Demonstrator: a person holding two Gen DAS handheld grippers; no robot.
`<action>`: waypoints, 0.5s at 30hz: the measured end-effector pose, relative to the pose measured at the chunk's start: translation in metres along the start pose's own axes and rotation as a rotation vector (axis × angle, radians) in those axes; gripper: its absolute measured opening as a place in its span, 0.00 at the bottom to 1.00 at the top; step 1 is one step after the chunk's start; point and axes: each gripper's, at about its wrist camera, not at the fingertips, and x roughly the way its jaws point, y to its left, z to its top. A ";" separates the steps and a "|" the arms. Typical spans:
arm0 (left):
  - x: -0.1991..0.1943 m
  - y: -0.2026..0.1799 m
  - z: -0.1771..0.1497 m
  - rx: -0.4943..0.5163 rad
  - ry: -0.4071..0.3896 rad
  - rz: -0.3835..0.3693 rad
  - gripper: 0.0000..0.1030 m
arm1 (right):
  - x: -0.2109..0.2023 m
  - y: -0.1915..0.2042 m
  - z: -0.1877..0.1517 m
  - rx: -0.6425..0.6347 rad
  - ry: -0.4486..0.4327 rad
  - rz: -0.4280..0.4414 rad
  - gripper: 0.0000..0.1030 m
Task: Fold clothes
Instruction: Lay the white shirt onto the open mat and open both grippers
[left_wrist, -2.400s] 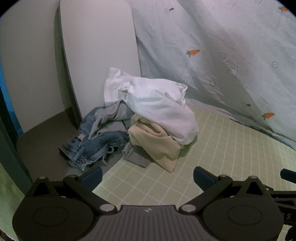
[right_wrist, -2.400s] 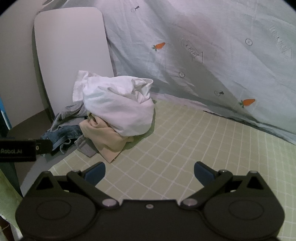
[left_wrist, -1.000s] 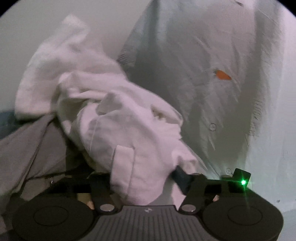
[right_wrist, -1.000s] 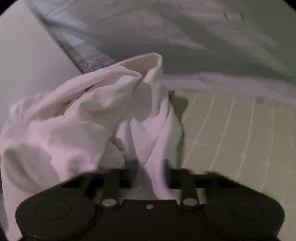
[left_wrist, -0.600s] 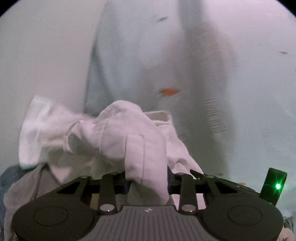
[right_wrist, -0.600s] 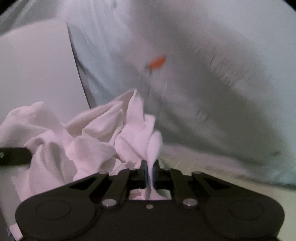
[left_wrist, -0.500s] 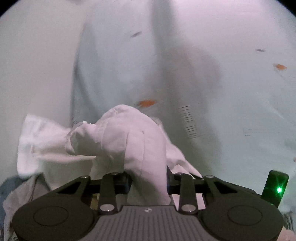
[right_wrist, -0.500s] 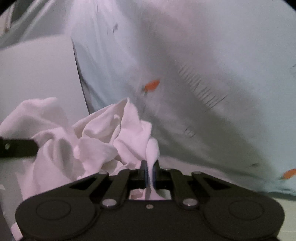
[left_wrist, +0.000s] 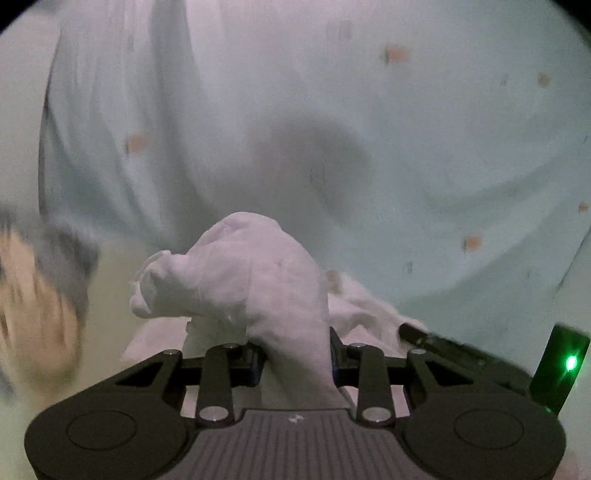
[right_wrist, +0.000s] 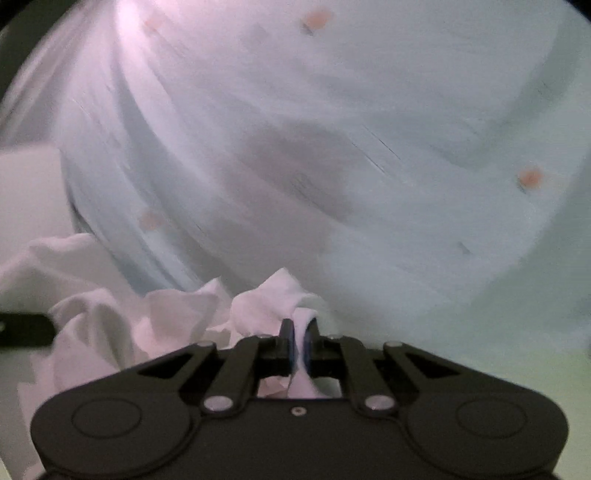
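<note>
In the left wrist view, a thick bunch of the white garment (left_wrist: 266, 280) is clamped between the jaws of the left gripper (left_wrist: 295, 360), and the cloth rises in a hump above them. A pale blue sheet (left_wrist: 332, 122) with small orange marks fills the background; a blurred pile of clothes (left_wrist: 40, 295) is seen at the left edge.

In the right wrist view, a thin fold of the white garment (right_wrist: 147, 321) is pinched between the nearly closed jaws of the right gripper (right_wrist: 300, 347). The rest is crumpled to the left, before the same sheet (right_wrist: 369, 129).
</note>
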 end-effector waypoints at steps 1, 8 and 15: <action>0.008 -0.007 -0.014 -0.012 0.051 0.012 0.32 | -0.004 -0.017 -0.012 0.030 0.035 -0.017 0.07; 0.026 -0.036 -0.091 -0.037 0.227 0.059 0.29 | -0.038 -0.081 -0.066 0.114 0.178 -0.031 0.20; 0.020 -0.063 -0.096 0.017 0.199 0.117 0.31 | -0.045 -0.098 -0.074 0.154 0.234 -0.015 0.31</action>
